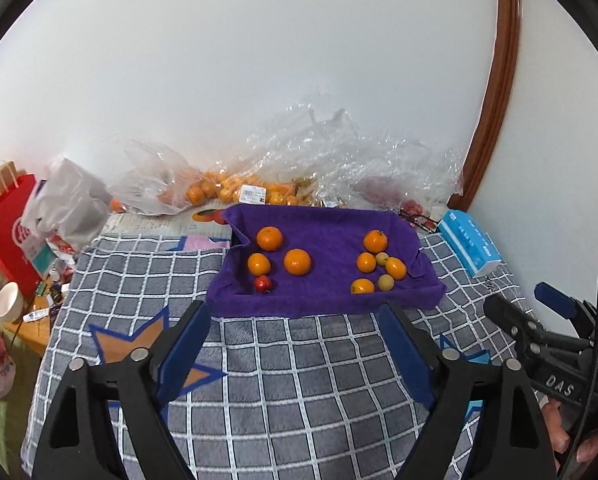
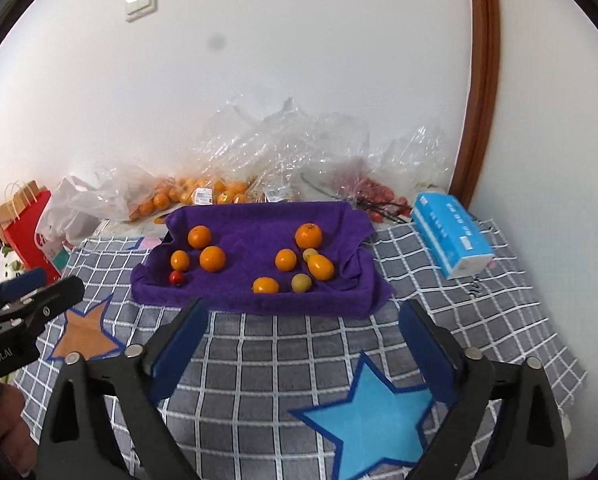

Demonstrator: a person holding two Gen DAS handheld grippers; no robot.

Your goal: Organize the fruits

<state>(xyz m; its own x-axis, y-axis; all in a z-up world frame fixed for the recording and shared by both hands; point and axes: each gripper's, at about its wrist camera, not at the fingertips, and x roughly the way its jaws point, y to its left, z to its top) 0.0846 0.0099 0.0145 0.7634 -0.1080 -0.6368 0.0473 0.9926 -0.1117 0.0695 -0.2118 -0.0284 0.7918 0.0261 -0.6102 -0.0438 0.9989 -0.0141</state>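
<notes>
Hovering empty with jaws wide apart over the checked bench cloth [image 1: 299,380], the left gripper [image 1: 295,344] and right gripper [image 2: 303,340] face sorted-looking fruits [image 2: 259,260] in the purple towel-lined tray [image 2: 243,304]; next likely reaching in for the mixed right cluster.

Tray cloth [image 2: 255,220]: solid purple. Fruits on it: orange [image 2: 212,259], one small red [image 2: 176,278], two yellow-green [image 2: 301,282]. Bedcover [image 2: 259,356] beneath the gripper fingers: grey with white grid, bearing one light-blue star [image 2: 373,420] and one brown star [image 2: 83,340], both dark-blue edged. Tissue pack [image 2: 451,236] beyond, right: blue and white.
</notes>
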